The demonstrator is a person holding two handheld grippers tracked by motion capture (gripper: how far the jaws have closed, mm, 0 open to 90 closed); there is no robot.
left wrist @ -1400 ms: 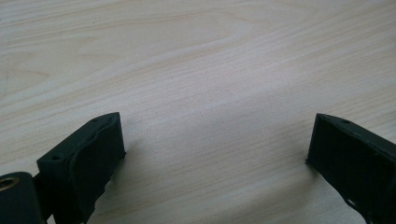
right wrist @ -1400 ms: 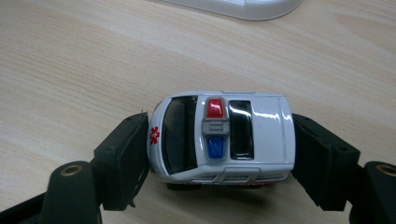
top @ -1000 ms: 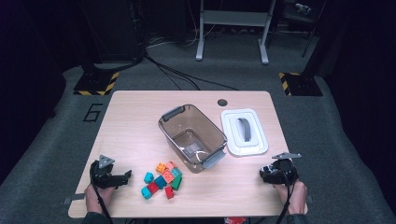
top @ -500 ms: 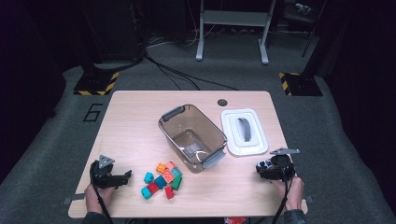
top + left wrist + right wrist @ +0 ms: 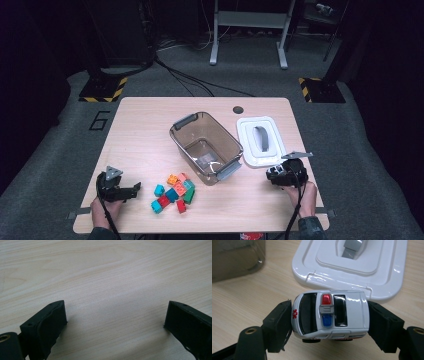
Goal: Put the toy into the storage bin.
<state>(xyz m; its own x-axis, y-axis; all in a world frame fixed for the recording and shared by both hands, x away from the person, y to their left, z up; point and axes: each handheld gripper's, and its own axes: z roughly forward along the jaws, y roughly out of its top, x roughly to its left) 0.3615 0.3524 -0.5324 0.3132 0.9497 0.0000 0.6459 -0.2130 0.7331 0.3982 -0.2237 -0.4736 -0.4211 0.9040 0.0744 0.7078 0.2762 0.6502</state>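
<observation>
The right tongs (image 5: 329, 322) held a toy ambulance (image 5: 330, 315) by its nose and tail, just above the surface (image 5: 145, 130) beside the white lid (image 5: 352, 267). The step in hand looked like carrying it to the open bin (image 5: 206, 146); next it would need lifting over the rim, then releasing. The left tongs (image 5: 115, 325) stood wide and empty near the bricks (image 5: 175, 192). From above, the ambulance was hard to make out.
</observation>
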